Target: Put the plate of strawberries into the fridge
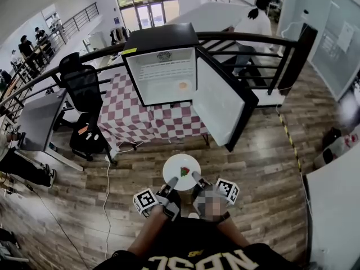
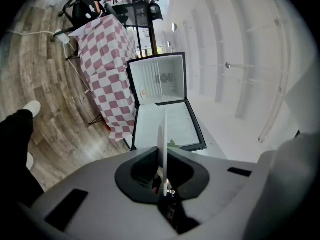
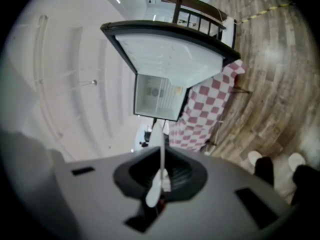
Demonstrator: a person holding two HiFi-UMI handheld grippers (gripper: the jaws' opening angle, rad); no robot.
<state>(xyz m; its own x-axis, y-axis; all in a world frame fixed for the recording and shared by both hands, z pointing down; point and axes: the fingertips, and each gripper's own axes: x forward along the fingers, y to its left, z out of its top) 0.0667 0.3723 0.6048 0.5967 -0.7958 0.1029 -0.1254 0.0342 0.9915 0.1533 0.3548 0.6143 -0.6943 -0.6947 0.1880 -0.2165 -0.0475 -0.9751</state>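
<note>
White round plate (image 1: 172, 165) is being pinched by its thin rim in narrow jaws: left gripper (image 1: 171, 184) seven o'clock, right gripper (image 1: 198, 179) five.

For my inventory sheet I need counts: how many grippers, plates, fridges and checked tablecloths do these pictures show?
Plates: 1, the plate
Grippers: 2, left gripper and right gripper, both shut on the plate
Fridges: 1, the fridge, open
Checked tablecloths: 1, the checked tablecloth
Total: 5
</note>
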